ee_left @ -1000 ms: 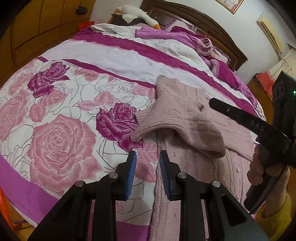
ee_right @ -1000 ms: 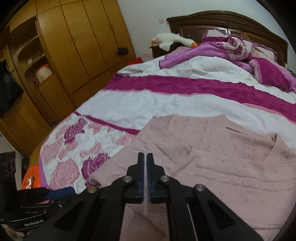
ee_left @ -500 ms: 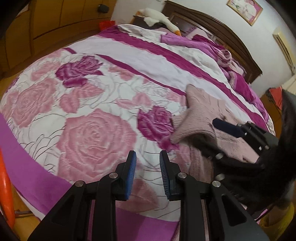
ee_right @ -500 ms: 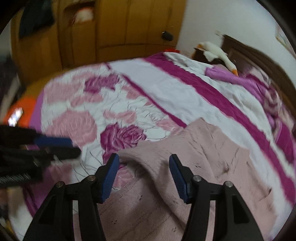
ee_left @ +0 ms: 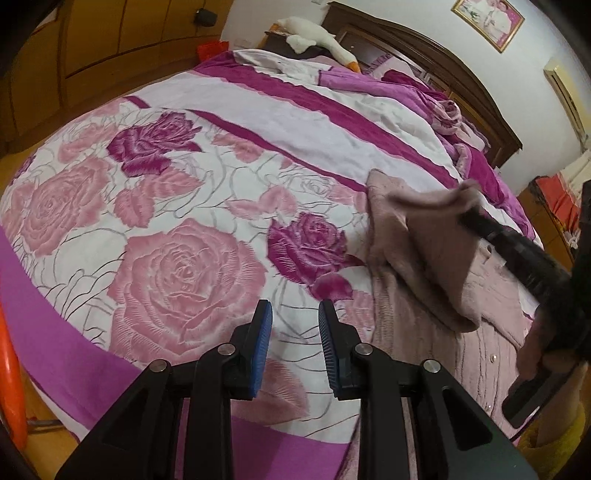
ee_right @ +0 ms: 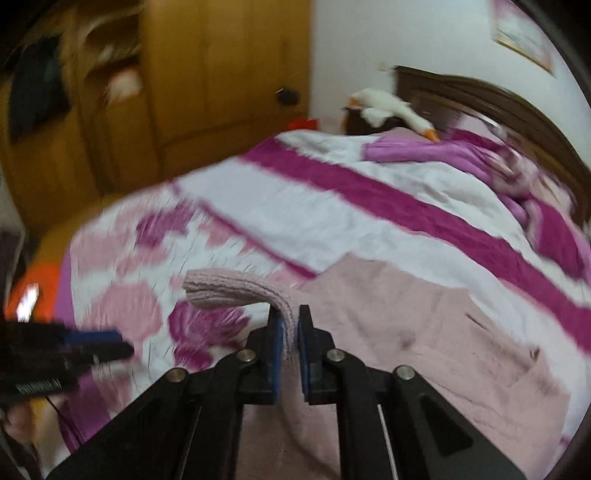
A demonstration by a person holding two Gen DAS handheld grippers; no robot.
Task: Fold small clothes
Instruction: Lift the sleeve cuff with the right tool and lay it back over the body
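A pink knitted sweater [ee_left: 417, 306] lies spread on the near right part of the bed. My right gripper [ee_right: 289, 314] is shut on the ribbed cuff of its sleeve [ee_right: 225, 291], which curls up and to the left above the jaws. In the left wrist view the same sleeve [ee_left: 428, 229] hangs lifted off the sweater's body from the right gripper's dark fingers [ee_left: 491, 230]. My left gripper [ee_left: 294, 308] hovers over the rose-printed bedspread [ee_left: 177, 266], left of the sweater. Its blue pads stand a narrow gap apart with nothing between them.
A hand [ee_left: 532, 354] in a yellow sleeve holds the right gripper at the bed's near right. Rumpled purple blankets [ee_left: 443, 107] and a white goose toy [ee_left: 314, 33] lie by the headboard. Wooden wardrobes [ee_right: 207, 92] stand along the left wall.
My right gripper opened over the sweater, then closed on the sleeve cuff and raised it. The left gripper slid left, off the sweater and over the rose print.
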